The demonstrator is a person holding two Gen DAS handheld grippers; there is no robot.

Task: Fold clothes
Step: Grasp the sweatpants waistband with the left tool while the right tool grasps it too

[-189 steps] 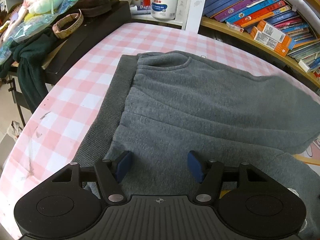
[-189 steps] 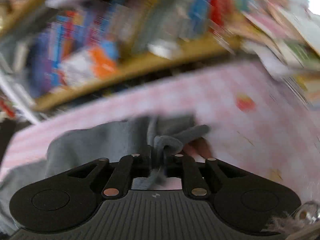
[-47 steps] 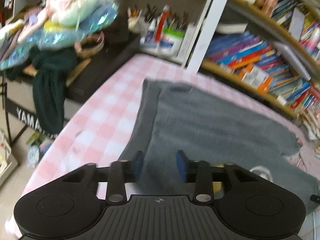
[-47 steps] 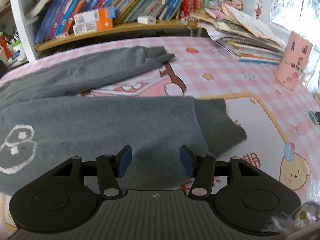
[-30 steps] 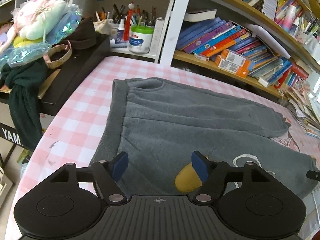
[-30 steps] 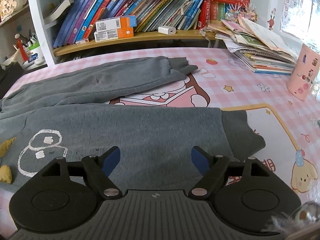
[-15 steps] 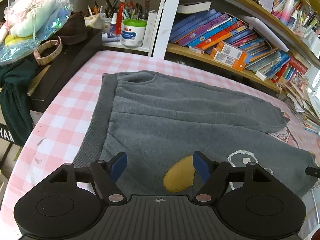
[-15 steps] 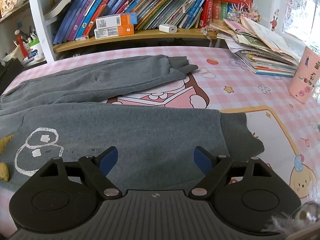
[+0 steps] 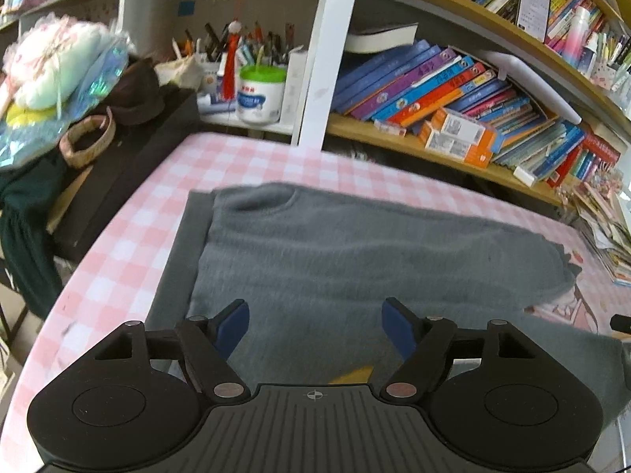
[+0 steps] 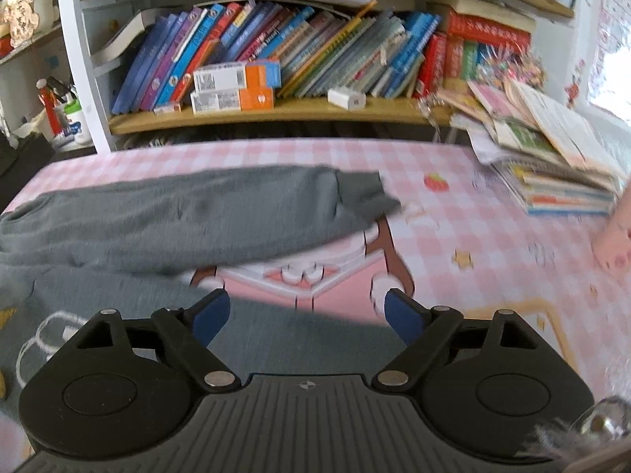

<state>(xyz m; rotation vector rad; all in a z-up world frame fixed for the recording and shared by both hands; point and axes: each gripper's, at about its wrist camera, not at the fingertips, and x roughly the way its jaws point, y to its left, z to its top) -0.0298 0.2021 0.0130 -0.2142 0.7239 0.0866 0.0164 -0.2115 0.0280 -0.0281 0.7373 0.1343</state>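
Observation:
Grey sweatpants (image 9: 355, 260) lie flat on the pink checked tablecloth (image 9: 236, 157), waistband (image 9: 177, 260) at the left, both legs running to the right. In the right wrist view the far leg (image 10: 197, 213) ends in a cuff (image 10: 363, 197), and the near leg (image 10: 276, 339) bears a white outline print (image 10: 43, 335). My left gripper (image 9: 315, 325) hovers open above the hip area, nothing between its blue pads. My right gripper (image 10: 301, 315) hangs over the near leg, its jaws opening and empty.
Shelves of books (image 9: 453, 94) line the table's far side. A black piano (image 9: 130, 157) piled with cloth and toys stands at the left. A stack of magazines (image 10: 552, 165) and a pink cup (image 10: 619, 232) sit at the right end.
Both grippers have moved forward over the pants toward the shelf side, so the near leg and yellow print slid under them. Both jaws have widened a little.

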